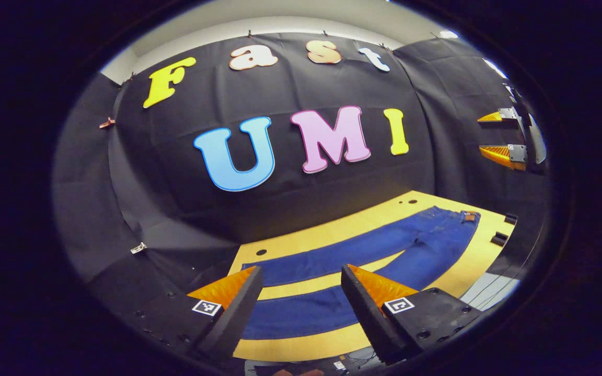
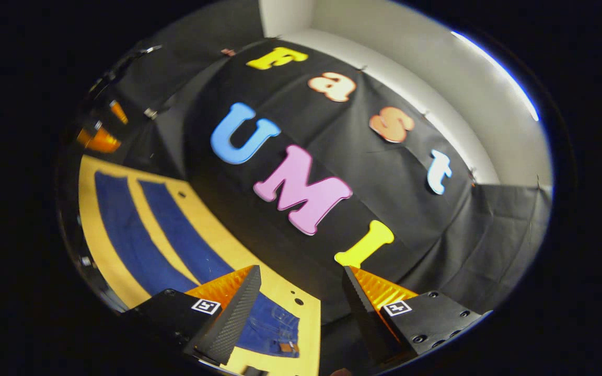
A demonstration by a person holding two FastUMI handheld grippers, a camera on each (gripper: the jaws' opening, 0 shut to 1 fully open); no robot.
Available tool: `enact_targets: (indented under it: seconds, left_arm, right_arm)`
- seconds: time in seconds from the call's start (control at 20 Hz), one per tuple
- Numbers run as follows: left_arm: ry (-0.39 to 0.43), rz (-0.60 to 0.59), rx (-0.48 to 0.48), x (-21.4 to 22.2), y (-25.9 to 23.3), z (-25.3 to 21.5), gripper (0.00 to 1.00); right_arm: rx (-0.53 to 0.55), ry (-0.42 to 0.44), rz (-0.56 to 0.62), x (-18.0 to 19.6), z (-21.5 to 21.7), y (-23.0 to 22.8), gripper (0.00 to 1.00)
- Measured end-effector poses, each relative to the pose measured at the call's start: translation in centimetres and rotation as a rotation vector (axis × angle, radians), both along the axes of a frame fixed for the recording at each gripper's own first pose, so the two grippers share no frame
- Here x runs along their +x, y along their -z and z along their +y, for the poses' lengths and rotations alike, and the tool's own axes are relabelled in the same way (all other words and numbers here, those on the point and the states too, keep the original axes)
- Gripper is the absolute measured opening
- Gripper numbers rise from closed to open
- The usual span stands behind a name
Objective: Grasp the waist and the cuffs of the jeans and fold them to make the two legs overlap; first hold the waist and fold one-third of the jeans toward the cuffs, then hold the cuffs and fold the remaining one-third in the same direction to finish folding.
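Observation:
Blue jeans (image 1: 384,250) lie flat on the yellow wooden table (image 1: 327,230), legs spread apart, waist at the far right in the left gripper view. My left gripper (image 1: 301,284) hangs open above the leg cuffs, touching nothing. The right gripper (image 1: 494,134) appears far off at the right edge, held in the air with its fingers apart. In the right gripper view the jeans (image 2: 139,230) run along the table (image 2: 228,245), the waist with its leather patch (image 2: 285,346) at the bottom. My right gripper (image 2: 301,287) is open above the waist end. The left gripper (image 2: 103,130) shows at the upper left.
The black cloth wall stands right behind the table's far edge. Small dark holes (image 1: 261,252) dot the tabletop. Two black blocks (image 1: 504,230) sit at the table's right end. A white wall (image 2: 437,68) rises above the cloth.

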State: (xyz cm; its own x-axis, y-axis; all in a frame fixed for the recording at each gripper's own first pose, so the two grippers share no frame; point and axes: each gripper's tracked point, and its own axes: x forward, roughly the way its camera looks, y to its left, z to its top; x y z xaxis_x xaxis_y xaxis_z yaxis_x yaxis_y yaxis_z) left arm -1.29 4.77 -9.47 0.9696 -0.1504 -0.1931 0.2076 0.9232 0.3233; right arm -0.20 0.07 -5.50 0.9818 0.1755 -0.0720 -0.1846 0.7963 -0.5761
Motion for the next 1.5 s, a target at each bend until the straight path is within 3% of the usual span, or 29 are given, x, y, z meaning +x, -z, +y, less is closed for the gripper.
enact_targets:
  seconds: [0.1,0.35,0.55,0.85,1.0,1.1,1.3,1.5]
  left_arm:
    - [0.042,0.027,0.117,1.0,2.2,1.9,0.97]
    - [0.253,0.147,0.424,3.6,9.7,4.3,0.97]
    - [0.37,0.313,0.604,4.3,16.5,7.6,0.97]
    - [0.508,0.526,0.859,5.8,23.6,12.8,0.97]
    - [0.538,0.595,0.931,6.7,26.2,14.6,0.98]
    - [0.526,0.55,0.939,8.0,26.3,14.7,0.92]
    - [0.555,0.522,0.974,9.9,26.4,14.6,0.91]
    - [0.571,0.538,0.994,11.0,26.5,14.5,0.92]
  right_arm:
    - [-0.081,-0.056,0.075,-0.5,0.0,3.8,0.96]
    - [-0.24,-0.149,0.267,-0.1,-1.1,12.9,0.96]
    - [-0.401,-0.252,0.389,0.6,-1.4,19.2,0.96]
    - [-0.544,-0.373,0.538,2.6,-2.9,28.1,0.96]
    - [-0.592,-0.402,0.582,3.2,-4.2,30.3,0.96]
    - [-0.622,-0.429,0.598,3.4,-4.7,31.7,0.96]
    - [-0.716,-0.529,0.627,2.7,-6.2,34.6,0.96]
    - [-0.817,-0.547,0.672,3.3,-8.3,37.9,0.96]
